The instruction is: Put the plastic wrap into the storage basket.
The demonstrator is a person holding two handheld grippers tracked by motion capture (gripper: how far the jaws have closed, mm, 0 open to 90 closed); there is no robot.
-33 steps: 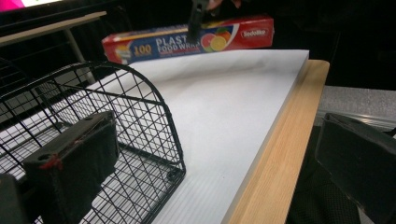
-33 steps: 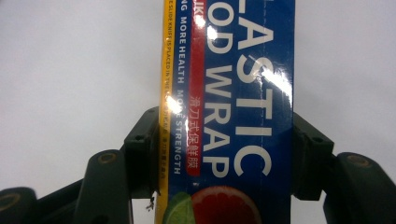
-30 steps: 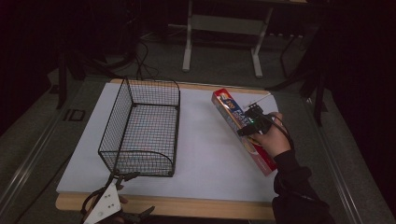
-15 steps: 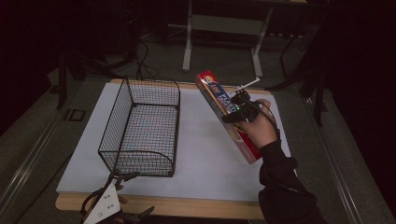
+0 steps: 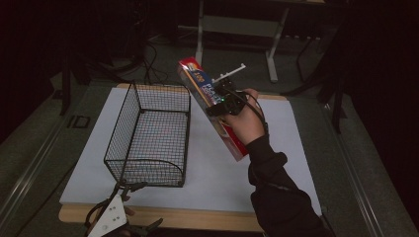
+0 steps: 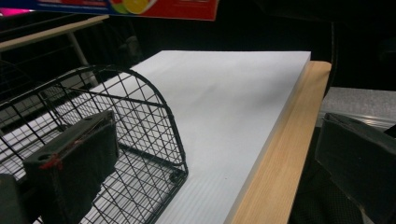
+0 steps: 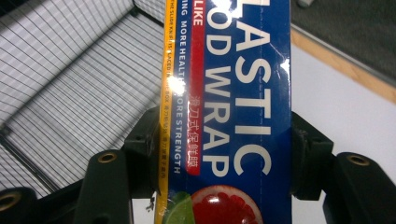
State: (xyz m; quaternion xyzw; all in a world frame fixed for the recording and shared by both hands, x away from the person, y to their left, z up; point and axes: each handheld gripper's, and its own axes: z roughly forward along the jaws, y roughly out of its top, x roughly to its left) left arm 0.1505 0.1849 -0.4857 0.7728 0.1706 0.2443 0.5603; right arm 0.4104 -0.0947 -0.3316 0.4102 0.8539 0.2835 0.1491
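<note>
Wrap box [image 5: 211, 106] right of basket [image 5: 148, 136]

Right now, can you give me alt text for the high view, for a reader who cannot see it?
A person's right gripper, jaws shut on a long plastic wrap box, holds it tilted in the air beside an empty black wire basket. The basket stands on a white board covering a wooden table. The left gripper sits at the near edge, by the basket's rounded end.
</note>
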